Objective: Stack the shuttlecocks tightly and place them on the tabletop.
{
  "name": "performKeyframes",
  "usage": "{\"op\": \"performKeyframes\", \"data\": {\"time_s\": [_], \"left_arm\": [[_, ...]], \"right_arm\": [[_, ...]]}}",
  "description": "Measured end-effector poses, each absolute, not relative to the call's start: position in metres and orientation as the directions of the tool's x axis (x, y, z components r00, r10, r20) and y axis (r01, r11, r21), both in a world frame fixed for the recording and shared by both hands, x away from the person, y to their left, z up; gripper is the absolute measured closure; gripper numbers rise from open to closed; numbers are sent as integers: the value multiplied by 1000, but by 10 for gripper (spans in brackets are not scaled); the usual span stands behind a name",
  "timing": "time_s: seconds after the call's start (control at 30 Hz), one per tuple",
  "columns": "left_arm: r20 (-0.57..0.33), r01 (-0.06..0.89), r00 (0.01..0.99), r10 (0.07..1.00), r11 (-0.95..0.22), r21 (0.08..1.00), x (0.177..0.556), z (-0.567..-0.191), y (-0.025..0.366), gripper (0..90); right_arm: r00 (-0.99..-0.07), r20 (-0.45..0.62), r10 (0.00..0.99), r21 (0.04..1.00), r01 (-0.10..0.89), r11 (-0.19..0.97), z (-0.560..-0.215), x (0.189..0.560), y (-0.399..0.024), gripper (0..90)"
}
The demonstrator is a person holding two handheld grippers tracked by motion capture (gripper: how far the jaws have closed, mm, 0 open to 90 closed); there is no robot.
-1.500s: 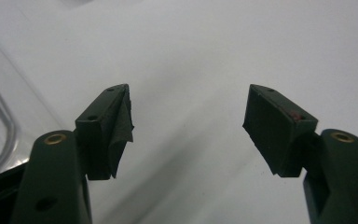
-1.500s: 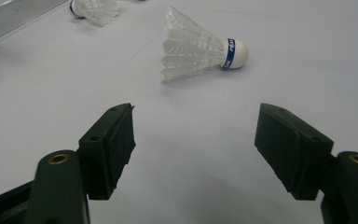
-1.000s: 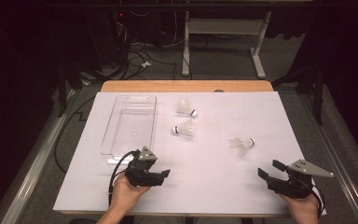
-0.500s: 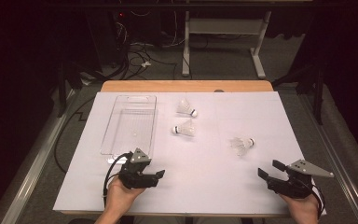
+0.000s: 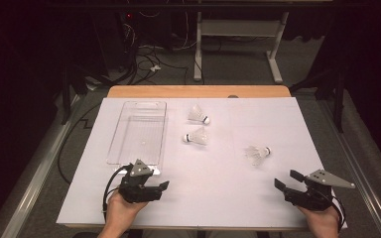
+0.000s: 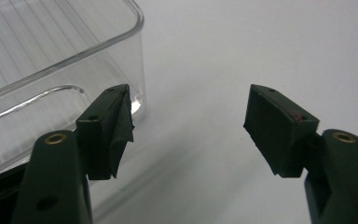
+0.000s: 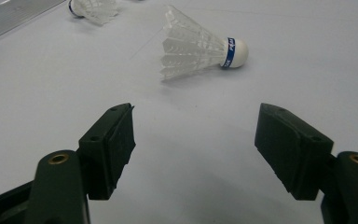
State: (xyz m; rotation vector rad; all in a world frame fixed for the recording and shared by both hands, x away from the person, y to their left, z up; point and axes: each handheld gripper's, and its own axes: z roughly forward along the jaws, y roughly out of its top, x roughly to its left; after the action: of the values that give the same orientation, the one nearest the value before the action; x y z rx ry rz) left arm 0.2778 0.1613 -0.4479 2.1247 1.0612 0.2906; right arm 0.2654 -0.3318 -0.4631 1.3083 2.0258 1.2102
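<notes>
White shuttlecock (image 7: 200, 49) lies ahead of right tool (image 7: 193, 144) — jaws apart.

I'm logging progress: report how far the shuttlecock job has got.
Done: nothing; the tray holds no shuttlecock. In hand: nothing; left hand-held gripper and right hand-held gripper are open, the right facing the nearest shuttlecock. Left: all three shuttlecocks lie on the sheet.

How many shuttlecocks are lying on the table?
3: one shuttlecock farthest back beside the clear tray, one just nearer, one toward the right gripper.
</notes>
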Motion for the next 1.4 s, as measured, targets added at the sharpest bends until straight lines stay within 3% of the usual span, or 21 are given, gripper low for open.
{"op": "performKeyframes", "data": {"time_s": [1.4], "left_arm": [[-106, 595, 529, 842, -279, 754, 262, -454, 220, 315]], "right_arm": [[-450, 93, 888, 846, 506, 168, -463, 265, -331, 289]]}}
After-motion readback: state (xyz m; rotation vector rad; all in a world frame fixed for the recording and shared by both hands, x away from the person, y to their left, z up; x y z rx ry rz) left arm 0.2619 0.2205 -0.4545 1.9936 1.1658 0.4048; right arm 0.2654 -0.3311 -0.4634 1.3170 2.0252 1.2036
